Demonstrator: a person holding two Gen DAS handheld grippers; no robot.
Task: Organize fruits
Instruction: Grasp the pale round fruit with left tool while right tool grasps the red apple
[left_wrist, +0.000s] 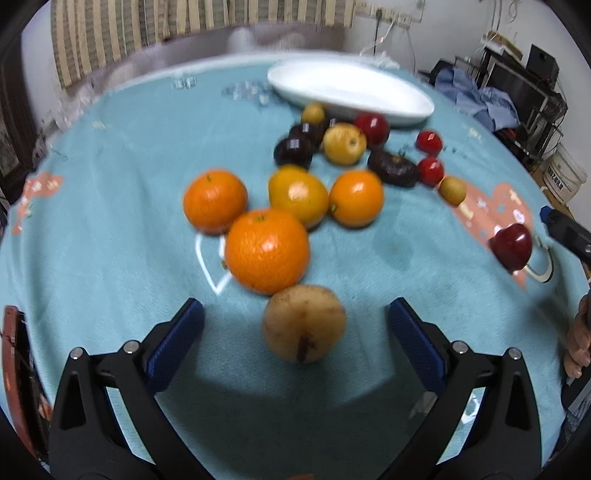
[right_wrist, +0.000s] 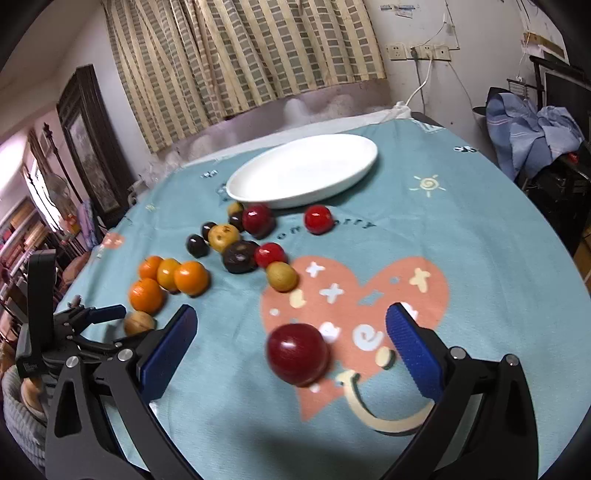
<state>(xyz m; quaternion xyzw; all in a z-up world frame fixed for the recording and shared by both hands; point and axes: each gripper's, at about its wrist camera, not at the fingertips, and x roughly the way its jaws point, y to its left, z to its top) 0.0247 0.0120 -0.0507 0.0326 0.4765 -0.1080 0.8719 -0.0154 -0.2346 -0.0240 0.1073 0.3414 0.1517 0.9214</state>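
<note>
Several fruits lie on a teal tablecloth (left_wrist: 92, 229) in front of an empty white oval plate (left_wrist: 351, 88), which also shows in the right wrist view (right_wrist: 306, 170). My left gripper (left_wrist: 295, 321) is open, its blue pads on either side of a brown pear (left_wrist: 304, 323) and apart from it. An orange (left_wrist: 266, 251) lies just beyond the pear. My right gripper (right_wrist: 291, 332) is open around a dark red apple (right_wrist: 297, 352) on the pink heart print, without touching it. The apple also shows in the left wrist view (left_wrist: 511, 245).
Other oranges (left_wrist: 215, 199), dark plums (left_wrist: 293, 149), small red fruits (left_wrist: 430, 171) and yellow-brown fruits (left_wrist: 344, 143) cluster between the grippers and the plate. Curtains and a wall stand behind the table. A chair with blue cloth (right_wrist: 532, 129) stands at the right.
</note>
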